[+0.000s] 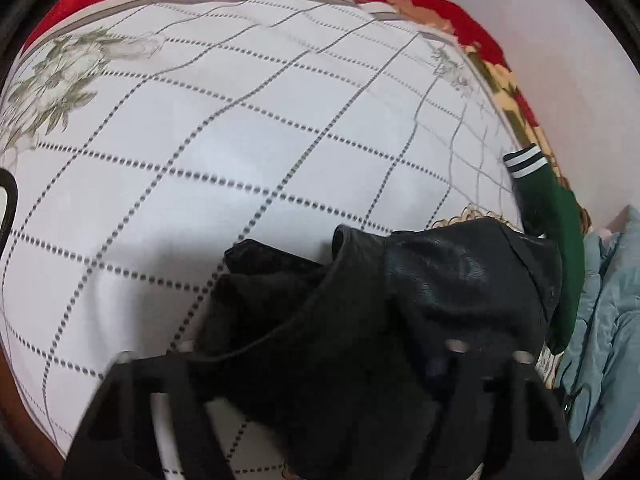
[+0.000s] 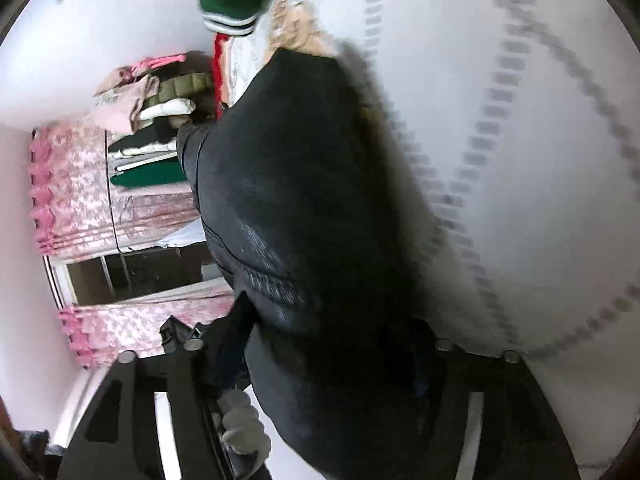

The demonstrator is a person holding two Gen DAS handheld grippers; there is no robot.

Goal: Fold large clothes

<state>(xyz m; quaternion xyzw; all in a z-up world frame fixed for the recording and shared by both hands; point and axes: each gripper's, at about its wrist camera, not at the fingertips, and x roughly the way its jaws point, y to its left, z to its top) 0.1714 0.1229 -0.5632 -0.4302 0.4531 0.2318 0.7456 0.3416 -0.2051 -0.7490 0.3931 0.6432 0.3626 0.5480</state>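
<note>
Both grippers, left (image 1: 320,380) and right (image 2: 320,380), grasp the black leather jacket (image 1: 420,280), lifted over the checked bedsheet (image 1: 240,140). It hangs bunched; folding seems hardly begun.

White bed sheet (image 1: 248,168) with grey dashed grid and faded flower prints, red floral blanket (image 1: 420,4) along far edge. Plain pale wall (image 2: 100,20). Pink curtains (image 2: 80,184) framing dark window (image 2: 132,276). Stacked folded clothes (image 2: 152,128) near wall.
</note>
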